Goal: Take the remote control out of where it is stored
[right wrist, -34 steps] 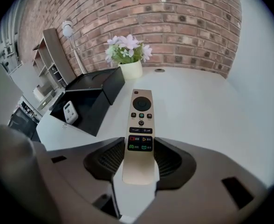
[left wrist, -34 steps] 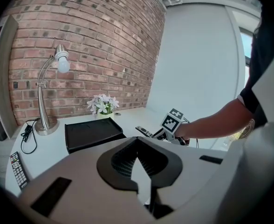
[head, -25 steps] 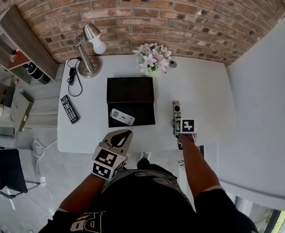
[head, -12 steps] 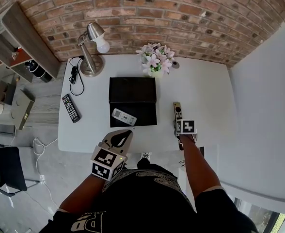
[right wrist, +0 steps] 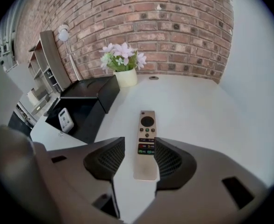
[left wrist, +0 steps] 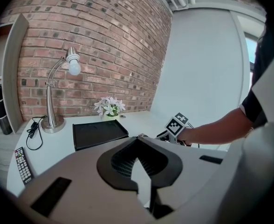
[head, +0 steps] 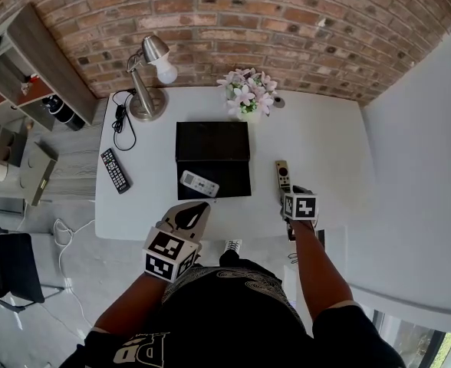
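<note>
**Remote set down on the worktop, right hand-held gripper drawn off it**

At the near edge of the worktop [head: 325,144] the left hand-held gripper [left wrist: 138,141] is held where it was a second ago, its jaws clenched tip to tip with nothing between them. The right hand-held gripper [right wrist: 139,141] is seen a little further back toward the near edge than a second ago, and slightly more of the remote control [head: 281,176] is uncovered. Its jaws are kept released, as wide apart as before. The remote control is framed between them but lies on the surface below, untouched by either pad.

From this the removal is judged to be done, with only the retreat under way.

The remote control is slim and pale gold. A dark round pad is carried at its far end, small buttons and a row of coloured keys below that, and the near half is plain. It is laid flat, lengthwise away from the person, just right of the open black box [head: 225,182] and clear of it.

A white remote [head: 199,183] is left inside that box, and whether it is also wanted cannot be told. Further left a black remote [head: 116,170] is seen, and at the back a lamp [head: 149,75] and flowers [head: 245,94] are set against the brick wall
</note>
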A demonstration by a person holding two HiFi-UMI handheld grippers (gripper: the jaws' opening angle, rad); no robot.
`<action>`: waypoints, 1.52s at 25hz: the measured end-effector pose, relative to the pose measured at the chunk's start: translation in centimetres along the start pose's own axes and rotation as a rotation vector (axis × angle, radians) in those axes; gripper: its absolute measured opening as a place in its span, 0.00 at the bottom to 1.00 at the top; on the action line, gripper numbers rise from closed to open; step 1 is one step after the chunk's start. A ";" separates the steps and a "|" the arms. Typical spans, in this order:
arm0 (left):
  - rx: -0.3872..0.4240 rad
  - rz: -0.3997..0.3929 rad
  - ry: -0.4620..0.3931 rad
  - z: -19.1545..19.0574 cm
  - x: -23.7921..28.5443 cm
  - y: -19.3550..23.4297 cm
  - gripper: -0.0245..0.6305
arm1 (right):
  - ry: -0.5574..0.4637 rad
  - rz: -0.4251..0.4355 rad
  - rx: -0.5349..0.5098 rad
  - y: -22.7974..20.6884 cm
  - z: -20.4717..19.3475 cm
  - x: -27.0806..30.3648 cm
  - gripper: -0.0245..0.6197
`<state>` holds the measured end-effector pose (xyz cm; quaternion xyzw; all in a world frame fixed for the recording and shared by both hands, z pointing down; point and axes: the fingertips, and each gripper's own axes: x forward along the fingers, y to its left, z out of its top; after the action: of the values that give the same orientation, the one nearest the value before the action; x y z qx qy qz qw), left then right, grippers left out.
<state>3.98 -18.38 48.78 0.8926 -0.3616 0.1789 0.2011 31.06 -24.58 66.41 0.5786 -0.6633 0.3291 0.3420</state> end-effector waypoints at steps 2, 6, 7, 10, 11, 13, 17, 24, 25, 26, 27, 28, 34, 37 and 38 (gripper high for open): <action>-0.012 0.003 -0.009 0.1 -0.3 0.3 0.05 | -0.057 0.045 0.000 1.6 1.1 -1.4 0.34; -0.014 0.017 -0.028 0.8 -0.9 0.9 0.05 | -0.175 0.160 0.011 5.9 3.4 -4.9 0.34; -0.014 0.020 -0.034 1.0 -1.1 1.1 0.05 | -0.202 0.188 0.012 6.9 3.8 -5.7 0.31; -0.016 0.031 -0.040 1.0 -1.8 1.7 0.05 | -0.275 0.278 -0.006 10.6 4.8 -8.1 0.13; -0.016 0.035 -0.040 0.9 -2.0 2.0 0.05 | -0.293 0.318 -0.021 12.2 5.1 -9.0 0.05; -0.017 0.043 -0.036 0.6 -2.4 2.4 0.05 | -0.318 0.407 -0.067 15.6 5.5 -10.5 0.05; -0.025 0.063 -0.030 -0.2 -3.1 3.3 0.05 | -0.344 0.523 -0.212 21.5 5.6 -12.2 0.05; -0.034 0.098 -0.018 -1.5 -4.5 4.5 0.04 | -0.316 0.603 -0.351 26.9 4.8 -12.2 0.05; -0.031 0.105 -0.018 -1.6 -4.7 4.6 0.05 | -0.309 0.610 -0.357 27.3 4.7 -12.1 0.05; -0.027 0.111 -0.018 -1.7 -5.0 4.8 0.05 | -0.303 0.615 -0.362 27.6 4.6 -11.9 0.05; -0.026 0.114 -0.020 -1.7 -5.2 4.9 0.04 | -0.297 0.619 -0.369 27.9 4.6 -11.8 0.05; -0.030 0.116 -0.023 -1.8 -5.4 5.0 0.04 | -0.293 0.621 -0.377 28.1 4.5 -11.7 0.05; -0.091 0.137 -0.034 -2.3 -6.2 6.1 0.05 | -0.247 0.613 -0.431 29.1 4.3 -10.3 0.05; -0.067 0.143 -0.006 -2.9 -6.2 6.2 0.05 | -0.224 0.591 -0.454 29.3 4.6 -9.4 0.05; -0.059 0.144 0.003 -3.1 -6.2 6.2 0.05 | -0.217 0.579 -0.468 29.2 4.8 -8.8 0.05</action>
<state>-5.20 -17.36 49.95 0.8579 -0.4296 0.1833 0.2144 2.54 -20.44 55.25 0.3054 -0.8886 0.1886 0.2856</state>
